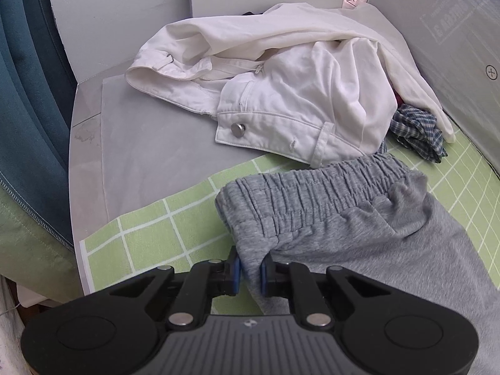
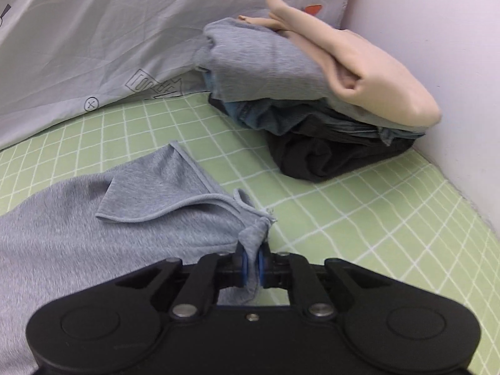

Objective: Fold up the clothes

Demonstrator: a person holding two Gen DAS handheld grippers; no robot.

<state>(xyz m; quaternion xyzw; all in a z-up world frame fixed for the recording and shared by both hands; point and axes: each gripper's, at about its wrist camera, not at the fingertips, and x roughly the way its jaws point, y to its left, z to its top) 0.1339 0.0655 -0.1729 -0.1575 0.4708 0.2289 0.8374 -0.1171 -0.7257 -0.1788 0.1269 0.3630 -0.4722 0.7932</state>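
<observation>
A: Nearest the left wrist camera, the left gripper (image 1: 251,273) pinches a fold of the grey sweatpants (image 1: 359,218) just below the elastic waistband (image 1: 312,193), blue pads pressed against the cloth from both sides

B: And the other one?

A: Same on the right: the right gripper (image 2: 251,264) is clamped on a bunched corner of the same grey fabric (image 2: 93,234) at its hemmed edge, with a loose flap (image 2: 150,187) folded over just ahead of it

B: Where do the sweatpants lie?

A: Spread on the green checked mat (image 1: 147,240) that covers part of the surface (image 1: 156,143); the grey part of the surface shows bare beyond the mat on the left

B: What crowds the area?

A: Ahead of the waistband, a heap of white jeans (image 1: 281,93) with a metal button (image 1: 238,130) facing up, its lower edge touching the mat. Just beside it on the right, a crumpled blue plaid cloth (image 1: 418,131), partly under a white trouser leg

B: Anything on the right side?

A: A stack of folded clothes (image 2: 312,93) near the wall (image 2: 437,47): dark at the bottom, denim above, a grey piece, a peach one on top. It sits well apart from the pinched corner. A grey printed sheet (image 2: 109,31) rises behind the mat
</observation>
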